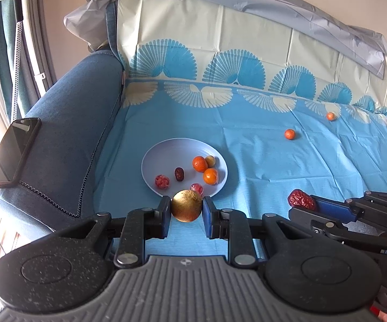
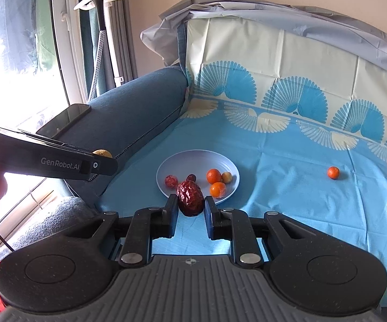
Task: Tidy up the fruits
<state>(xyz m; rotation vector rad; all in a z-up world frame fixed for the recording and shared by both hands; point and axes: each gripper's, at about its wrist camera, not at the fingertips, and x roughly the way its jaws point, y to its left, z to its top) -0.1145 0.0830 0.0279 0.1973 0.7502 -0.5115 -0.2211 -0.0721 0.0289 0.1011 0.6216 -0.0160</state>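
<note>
Up close, the left gripper (image 1: 186,209) has its jaws pinching a round golden-brown fruit (image 1: 186,206), smooth skin with a dull speckled sheen, held right at the near rim of the plate. The right gripper (image 2: 190,206) is clamped on a wrinkled red date (image 2: 190,198), oval, glossy and deeply creased. From the left wrist view that date pokes out of the right jaws off to the side, well clear of the plate.

Just past both sits the pale lavender plate (image 1: 166,150), round, shallow, plastic-looking with faint ridges. In it: two dimpled little oranges (image 1: 200,163) touching each other, a small yellowish fruit (image 1: 210,160) pressed against the farther orange, a small dark date (image 1: 179,174), and two red crinkly round things (image 1: 162,181), one half hidden behind the golden fruit.

Everything rests on a thin, creased blue sheet (image 1: 273,166) printed with white and blue fan shapes, spread over a sofa seat and up its back. Farther out on the sheet are two more small orange fruits (image 1: 290,134), well apart from the plate. A dark phone (image 1: 12,151) lies flat on the blue fabric armrest (image 1: 72,123).
</note>
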